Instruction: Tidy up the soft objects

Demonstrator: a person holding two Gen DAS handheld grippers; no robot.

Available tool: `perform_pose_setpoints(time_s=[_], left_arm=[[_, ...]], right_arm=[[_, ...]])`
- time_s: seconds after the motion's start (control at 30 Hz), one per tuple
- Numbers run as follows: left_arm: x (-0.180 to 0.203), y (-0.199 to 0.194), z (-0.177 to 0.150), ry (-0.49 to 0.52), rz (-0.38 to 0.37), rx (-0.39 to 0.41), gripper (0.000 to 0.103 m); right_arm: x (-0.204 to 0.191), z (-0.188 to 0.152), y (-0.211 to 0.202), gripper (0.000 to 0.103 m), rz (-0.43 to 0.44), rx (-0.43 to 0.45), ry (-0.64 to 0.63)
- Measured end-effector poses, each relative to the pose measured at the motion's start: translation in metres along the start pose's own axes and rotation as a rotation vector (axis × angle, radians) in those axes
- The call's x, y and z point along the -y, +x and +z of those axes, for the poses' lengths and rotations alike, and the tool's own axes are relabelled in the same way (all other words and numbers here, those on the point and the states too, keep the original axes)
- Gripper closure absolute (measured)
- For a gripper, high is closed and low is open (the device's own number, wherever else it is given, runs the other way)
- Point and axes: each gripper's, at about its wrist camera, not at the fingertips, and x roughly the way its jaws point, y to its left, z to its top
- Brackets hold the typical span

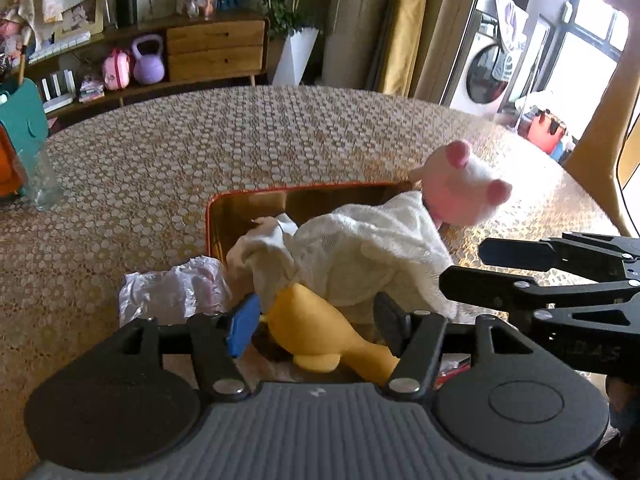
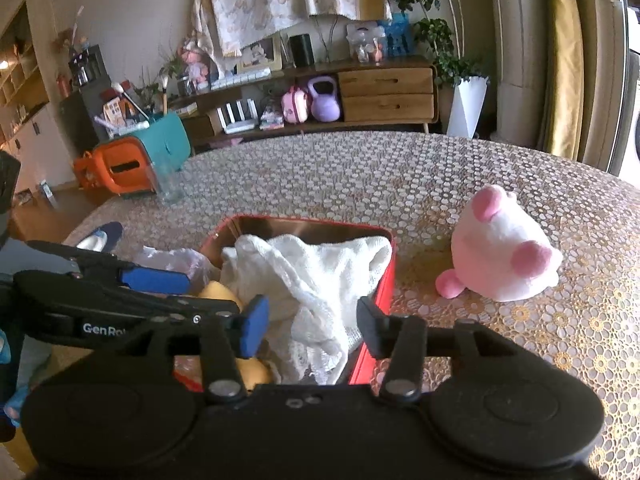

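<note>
A red tin box [image 2: 380,276] with a gold inside [image 1: 256,216] stands on the table. A white knitted cloth [image 2: 312,280] and a yellow soft toy [image 1: 316,332] lie in it; the cloth [image 1: 360,252] hangs over the rim. A pink-and-white plush [image 2: 504,252] lies on the table right of the box, also in the left wrist view [image 1: 460,192]. My left gripper [image 1: 316,316] is open around the yellow toy. My right gripper [image 2: 312,328] is open over the cloth, and shows at the right of the left wrist view [image 1: 472,268].
A crumpled clear plastic bag [image 1: 172,292] lies left of the box. A drinking glass [image 2: 170,188] and a teal-and-orange case [image 2: 136,160] stand at the table's far left. The lace-covered table [image 2: 400,168] spreads beyond. A sideboard [image 2: 360,92] stands behind.
</note>
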Motion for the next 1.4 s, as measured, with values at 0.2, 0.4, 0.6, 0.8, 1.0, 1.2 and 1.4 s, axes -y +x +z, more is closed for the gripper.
perform_pose_setpoints(time_s=[0.2, 0.4, 0.6, 0.8, 1.0, 1.2, 1.4], left_arm=[[0.008, -0.024, -0.005, 0.009, 0.003, 0.051, 0.036], [0.018, -0.050, -0.012, 0.021, 0.002, 0.101, 0.036], [0.028, -0.078, -0.020, 0.036, 0.005, 0.155, 0.036], [0.042, -0.104, -0.031, 0.060, 0.011, 0.212, 0.036], [0.059, -0.120, -0.040, 0.079, 0.000, 0.255, 0.024], [0.074, -0.127, -0.050, 0.087, -0.004, 0.280, 0.024], [0.090, -0.134, -0.061, 0.106, 0.009, 0.325, 0.019]], right_arm=[[-0.003, -0.001, -0.026, 0.041, 0.009, 0.053, 0.003], [-0.008, -0.008, -0.055, 0.033, 0.028, 0.100, -0.008], [-0.014, -0.018, -0.085, 0.027, 0.041, 0.154, -0.020], [-0.016, -0.030, -0.112, 0.020, 0.023, 0.211, -0.057], [-0.018, -0.041, -0.134, 0.014, -0.015, 0.272, -0.093], [-0.015, -0.054, -0.147, 0.008, -0.054, 0.319, -0.084], [-0.009, -0.071, -0.158, 0.002, -0.090, 0.348, -0.048]])
